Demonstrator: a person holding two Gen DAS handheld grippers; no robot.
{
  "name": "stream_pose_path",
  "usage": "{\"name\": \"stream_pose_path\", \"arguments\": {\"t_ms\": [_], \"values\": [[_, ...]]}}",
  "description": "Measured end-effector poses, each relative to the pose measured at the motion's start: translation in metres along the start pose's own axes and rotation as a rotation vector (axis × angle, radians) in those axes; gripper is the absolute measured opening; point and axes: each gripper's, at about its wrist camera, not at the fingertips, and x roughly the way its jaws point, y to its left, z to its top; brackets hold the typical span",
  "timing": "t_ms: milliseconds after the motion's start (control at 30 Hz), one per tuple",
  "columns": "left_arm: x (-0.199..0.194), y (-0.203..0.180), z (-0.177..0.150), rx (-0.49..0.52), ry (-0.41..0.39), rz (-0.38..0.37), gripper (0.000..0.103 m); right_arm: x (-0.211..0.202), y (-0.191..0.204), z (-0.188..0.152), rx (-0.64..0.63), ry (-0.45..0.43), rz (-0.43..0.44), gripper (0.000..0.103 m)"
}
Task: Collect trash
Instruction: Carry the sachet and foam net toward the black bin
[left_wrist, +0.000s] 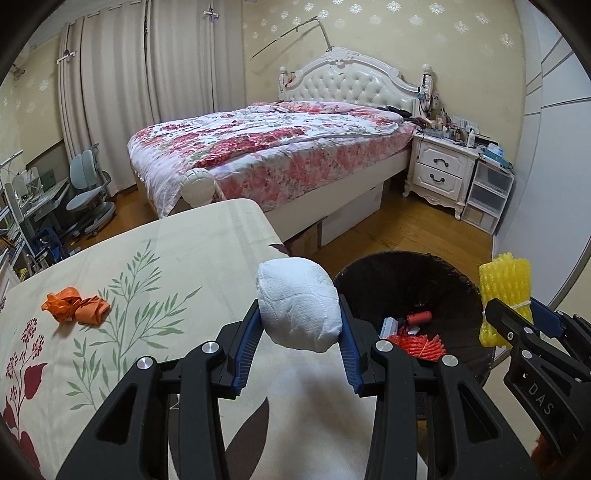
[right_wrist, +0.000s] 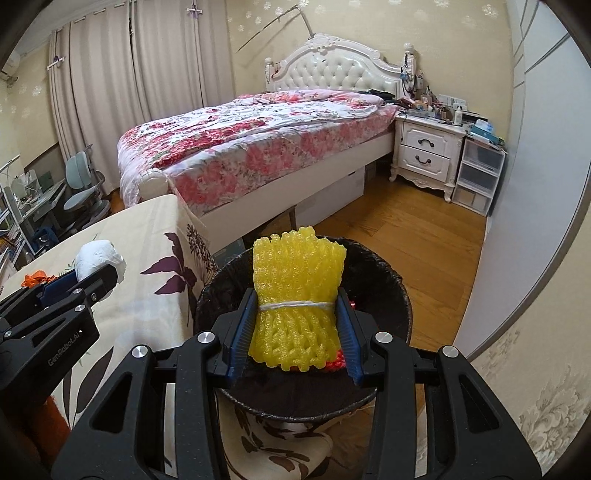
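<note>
My left gripper (left_wrist: 300, 314) is shut on a crumpled white paper wad (left_wrist: 298, 302), held over the table's right edge beside a black-lined trash bin (left_wrist: 369, 275). My right gripper (right_wrist: 297, 314) is shut on a yellow foam net bundle (right_wrist: 297, 295) tied with a white band, held above the same trash bin (right_wrist: 400, 291). From the left wrist view the yellow foam net bundle (left_wrist: 505, 291) hangs over the bin's right rim. Red netting (left_wrist: 421, 343) and a red spool (left_wrist: 419, 316) lie inside the bin. Crumpled orange plastic (left_wrist: 75, 305) lies on the tablecloth (left_wrist: 155, 280) at the left.
A bed (left_wrist: 273, 147) with a floral quilt stands behind the table. A white nightstand (left_wrist: 439, 168) and plastic drawers (left_wrist: 487, 195) stand at the back right. A wardrobe wall (right_wrist: 535, 184) runs along the right. A desk chair (left_wrist: 88, 188) stands at far left. Wood floor (right_wrist: 399, 229) lies beyond the bin.
</note>
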Motion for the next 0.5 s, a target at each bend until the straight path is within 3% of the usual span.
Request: {"name": "stream_pose_path", "arguments": {"t_ms": [500], "values": [[0.044, -0.032, 0.015, 0.040, 0.045, -0.010, 0.042, 0.035, -0.025, 0.011, 0.043, 0.027, -0.020, 0.041]]}}
